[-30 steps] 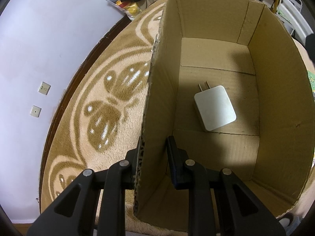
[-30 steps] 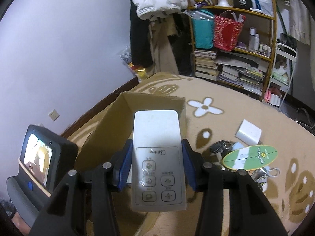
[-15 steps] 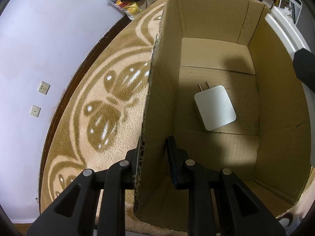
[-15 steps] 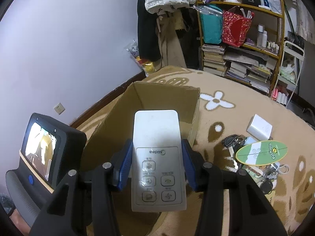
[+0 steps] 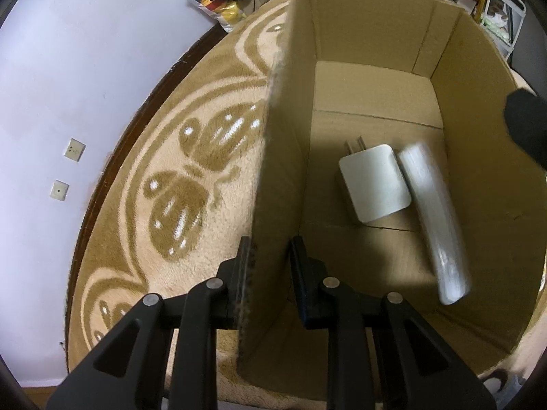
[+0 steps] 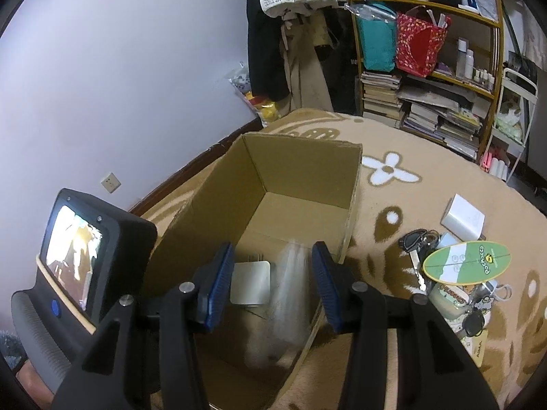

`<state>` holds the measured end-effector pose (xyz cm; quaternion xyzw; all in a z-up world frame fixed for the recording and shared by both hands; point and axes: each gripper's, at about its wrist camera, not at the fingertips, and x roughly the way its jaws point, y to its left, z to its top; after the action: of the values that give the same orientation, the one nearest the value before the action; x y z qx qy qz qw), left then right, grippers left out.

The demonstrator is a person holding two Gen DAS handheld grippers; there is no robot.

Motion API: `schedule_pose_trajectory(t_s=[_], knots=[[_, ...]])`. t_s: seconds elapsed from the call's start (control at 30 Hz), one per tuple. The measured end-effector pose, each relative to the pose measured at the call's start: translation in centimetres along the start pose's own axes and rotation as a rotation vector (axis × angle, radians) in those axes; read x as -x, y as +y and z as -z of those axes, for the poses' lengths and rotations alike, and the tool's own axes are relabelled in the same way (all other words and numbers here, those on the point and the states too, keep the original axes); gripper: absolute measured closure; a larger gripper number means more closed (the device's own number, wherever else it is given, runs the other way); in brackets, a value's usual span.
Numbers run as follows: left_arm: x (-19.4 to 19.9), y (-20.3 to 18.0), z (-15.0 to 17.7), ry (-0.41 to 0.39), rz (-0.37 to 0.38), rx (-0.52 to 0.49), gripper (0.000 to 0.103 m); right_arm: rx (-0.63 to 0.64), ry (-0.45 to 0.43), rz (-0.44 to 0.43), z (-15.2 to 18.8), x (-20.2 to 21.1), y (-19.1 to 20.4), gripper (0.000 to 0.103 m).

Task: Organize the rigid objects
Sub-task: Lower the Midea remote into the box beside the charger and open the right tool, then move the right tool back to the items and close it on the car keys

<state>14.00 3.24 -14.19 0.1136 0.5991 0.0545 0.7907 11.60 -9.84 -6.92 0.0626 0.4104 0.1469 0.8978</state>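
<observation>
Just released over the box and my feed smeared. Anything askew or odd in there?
Only the remote: it is motion-blurred inside the cardboard box, lying slanted beside the white charger. Right gripper is open above it; left gripper clamps the box wall.

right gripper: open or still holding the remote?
Open. The right gripper has its blue pads wide apart with nothing between them; the remote shows blurred inside the cardboard box, beside the white charger.

Remote (image 5: 432,218) inside cardboard box (image 5: 478,136): motion-smeared, buttons unreadable, contact with floor of box unclear. Charger (image 6: 249,282) partly hidden behind right gripper (image 6: 271,285) finger. Box near corner cut off by frame edge. Key pile (image 6: 420,242) too small to sort.
</observation>
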Motion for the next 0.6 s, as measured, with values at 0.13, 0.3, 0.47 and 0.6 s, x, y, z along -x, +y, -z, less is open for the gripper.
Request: schedule_pose_trajectory(t_s=[0.13,0.3,0.47,0.6], knots=[[0.0,0.0,-0.1,0.000,-0.002,0.001,0.080,-0.014,-0.010,0.011,-0.2,0.5,-0.4,0.053],[0.2,0.0,-0.1,-0.009,-0.009,-0.003,0.080,-0.063,-0.055,0.050,-0.7,2.3,-1.8,0.025],[0.2,0.1,0.0,-0.008,-0.005,0.001,0.080,-0.100,-0.104,0.110,-0.1,3.9,-4.1,0.000],[0.2,0.3,-0.1,-0.006,0.005,0.009,0.080,-0.171,-0.072,0.155,0.6,3.9,-6.9,0.000]])
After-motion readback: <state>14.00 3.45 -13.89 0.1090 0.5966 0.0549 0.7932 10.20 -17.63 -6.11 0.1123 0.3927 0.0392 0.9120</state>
